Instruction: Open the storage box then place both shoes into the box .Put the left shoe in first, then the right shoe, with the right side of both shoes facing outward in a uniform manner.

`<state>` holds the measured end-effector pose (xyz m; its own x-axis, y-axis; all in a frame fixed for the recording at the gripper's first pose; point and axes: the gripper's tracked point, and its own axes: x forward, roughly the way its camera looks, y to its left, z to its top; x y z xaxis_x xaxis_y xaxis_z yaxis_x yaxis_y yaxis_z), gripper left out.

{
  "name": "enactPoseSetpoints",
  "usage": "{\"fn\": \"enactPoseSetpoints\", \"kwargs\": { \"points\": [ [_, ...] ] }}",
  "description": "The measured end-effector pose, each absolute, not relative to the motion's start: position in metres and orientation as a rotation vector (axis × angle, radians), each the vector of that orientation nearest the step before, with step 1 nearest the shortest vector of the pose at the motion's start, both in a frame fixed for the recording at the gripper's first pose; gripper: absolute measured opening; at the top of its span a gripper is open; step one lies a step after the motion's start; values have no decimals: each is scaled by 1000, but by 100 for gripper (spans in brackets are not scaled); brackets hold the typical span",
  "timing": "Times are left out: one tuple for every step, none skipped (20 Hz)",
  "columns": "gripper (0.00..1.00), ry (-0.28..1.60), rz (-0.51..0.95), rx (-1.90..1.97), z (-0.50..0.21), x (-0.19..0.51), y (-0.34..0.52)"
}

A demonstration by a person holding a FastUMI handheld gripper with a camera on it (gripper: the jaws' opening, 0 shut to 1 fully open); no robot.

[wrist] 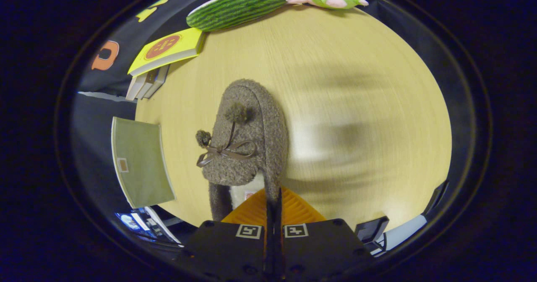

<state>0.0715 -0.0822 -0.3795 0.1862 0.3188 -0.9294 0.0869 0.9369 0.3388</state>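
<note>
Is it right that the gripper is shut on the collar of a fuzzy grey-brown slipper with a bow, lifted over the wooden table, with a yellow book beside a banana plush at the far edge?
Not quite: in the gripper view, the gripper is shut on the slipper over the table, but the plush beside the yellow book is a striped green watermelon slice.

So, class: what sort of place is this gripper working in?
Probably a staged tabletop booth: a round wooden table with books, plush toys and a fuzzy shoe, which the gripper grips by its edge.

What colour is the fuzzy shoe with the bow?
Brownish grey, with a brown ribbon bow; the shoe shows in the gripper view, pinched at its side wall by the hand-held gripper.
</note>
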Motion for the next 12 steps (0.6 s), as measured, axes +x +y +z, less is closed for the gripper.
{"fn": "enactPoseSetpoints", "kwargs": {
  "points": [
    [6,1380,170,359,-374,66,-77],
    [6,1378,170,370,-369,61,-69],
    [6,1378,168,383,-361,53,-62],
    [6,1372,168,395,-351,47,-54],
    [6,1361,179,397,-340,38,-42],
    [6,1350,188,401,-326,29,-31],
    [6,1340,196,408,-314,23,-20],
    [6,1327,205,423,-299,17,-3],
    [6,1316,214,437,-287,12,11],
    [6,1301,223,454,-272,8,31],
    [6,1284,232,464,-257,4,49],
    [6,1265,239,474,-243,4,68]
  ]
}}
